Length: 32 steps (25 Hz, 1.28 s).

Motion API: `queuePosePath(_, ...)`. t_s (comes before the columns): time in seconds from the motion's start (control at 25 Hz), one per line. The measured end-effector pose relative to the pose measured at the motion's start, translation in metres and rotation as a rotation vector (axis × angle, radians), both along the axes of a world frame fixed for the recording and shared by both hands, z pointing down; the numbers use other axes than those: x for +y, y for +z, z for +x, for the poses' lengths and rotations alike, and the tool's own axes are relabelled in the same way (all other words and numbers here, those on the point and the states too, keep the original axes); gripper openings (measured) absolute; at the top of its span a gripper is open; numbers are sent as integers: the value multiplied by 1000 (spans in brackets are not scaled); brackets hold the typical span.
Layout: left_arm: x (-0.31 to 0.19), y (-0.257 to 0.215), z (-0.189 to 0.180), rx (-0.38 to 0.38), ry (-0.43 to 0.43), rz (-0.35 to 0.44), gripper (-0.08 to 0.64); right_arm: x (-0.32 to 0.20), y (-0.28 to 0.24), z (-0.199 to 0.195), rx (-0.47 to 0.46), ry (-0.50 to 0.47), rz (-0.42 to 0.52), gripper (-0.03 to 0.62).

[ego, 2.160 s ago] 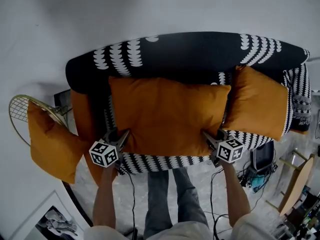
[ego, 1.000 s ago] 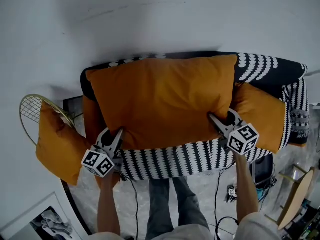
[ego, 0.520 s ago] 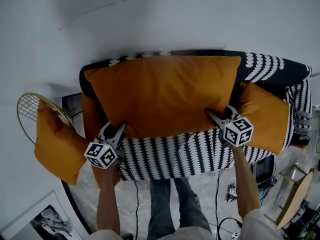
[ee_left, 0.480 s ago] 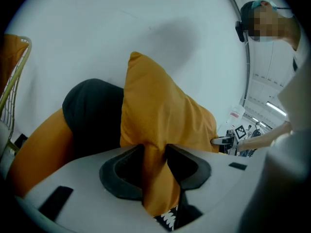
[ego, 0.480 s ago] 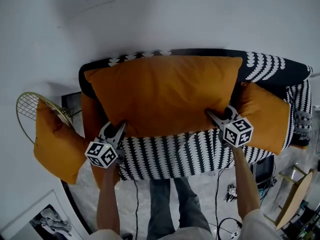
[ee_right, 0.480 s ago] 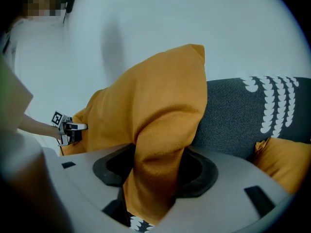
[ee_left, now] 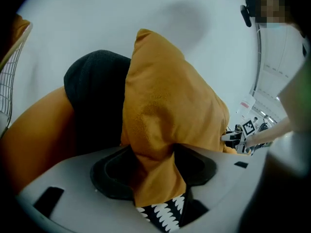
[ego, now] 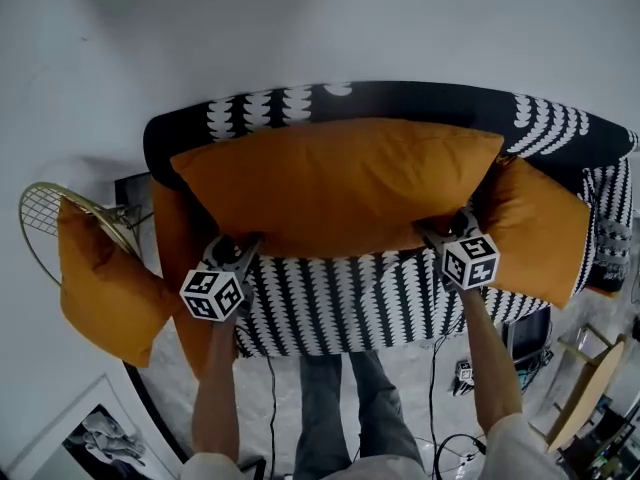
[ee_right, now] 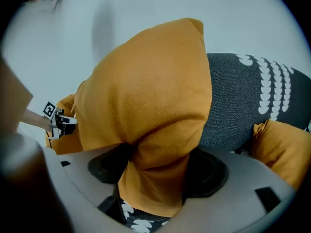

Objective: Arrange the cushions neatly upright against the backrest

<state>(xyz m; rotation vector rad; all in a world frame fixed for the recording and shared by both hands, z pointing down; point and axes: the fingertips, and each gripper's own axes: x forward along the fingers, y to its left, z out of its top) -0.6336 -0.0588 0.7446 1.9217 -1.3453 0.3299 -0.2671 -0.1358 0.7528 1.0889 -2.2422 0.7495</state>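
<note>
A large orange cushion (ego: 340,183) stands on its long edge against the black-and-white sofa backrest (ego: 400,98). My left gripper (ego: 240,243) is at its lower left corner, my right gripper (ego: 440,230) at its lower right corner. In the left gripper view that cushion's (ee_left: 165,106) corner fills the gap of the gripper (ee_left: 153,166), touching both pads while the jaws are opening. The right gripper view shows the same: the cushion (ee_right: 150,91) bulges between the opening jaws of the gripper (ee_right: 155,166). A smaller orange cushion (ego: 540,228) leans at the sofa's right end.
Another orange cushion (ego: 180,258) lies over the sofa's left arm, and one (ego: 100,288) rests on a gold wire chair (ego: 40,208) to the left. A framed picture (ego: 90,438) lies on the floor. Cables and gear (ego: 520,338) and a wooden stool (ego: 590,388) are at the right.
The large cushion went from lying flat on the seat to standing up against the backrest, with both grippers at its bottom corners. The patterned seat in front now shows.
</note>
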Motion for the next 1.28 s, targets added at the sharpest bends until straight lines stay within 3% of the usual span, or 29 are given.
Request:
queuePosePath(0.28, -1, 7, -12, -60, -28, -3, 341, 9, -3, 9, -39, 11, 20, 382)
queuePosePath(0.36, 8, 3, -15, -64, -29, -3, 341, 15, -9, 14, -38, 17, 28, 382)
queuePosePath(0.6, 53, -11, -6, -77, 15, -18, 339, 47, -33, 57, -80, 197, 48, 382)
queuePosePath(0.72, 67, -28, 16, -61, 37, 14, 339, 69, -40, 65, -67, 201, 35, 377)
queuePosePath(0.8, 70, -43, 32, -50, 47, 50, 337, 79, -53, 68, -61, 215, 53, 331)
queuePosePath(0.88, 68, -57, 50, -53, 74, 85, 294, 83, -70, 70, -48, 234, 89, 161)
queuePosePath(0.96, 63, -73, 69, -48, 108, 118, 226, 87, -88, 68, -47, 226, 122, 56)
queuePosePath(1.04, 57, -90, 83, -44, 134, 151, 106, 92, -104, 64, -55, 199, 143, 38)
queuePosePath(1.12, 56, -105, 95, -46, 157, 172, 45, 98, -121, 61, -53, 177, 167, 29)
queuePosePath(1.28, 56, -132, 125, -25, 229, 197, 31, 111, -148, 72, -36, 186, 207, 28)
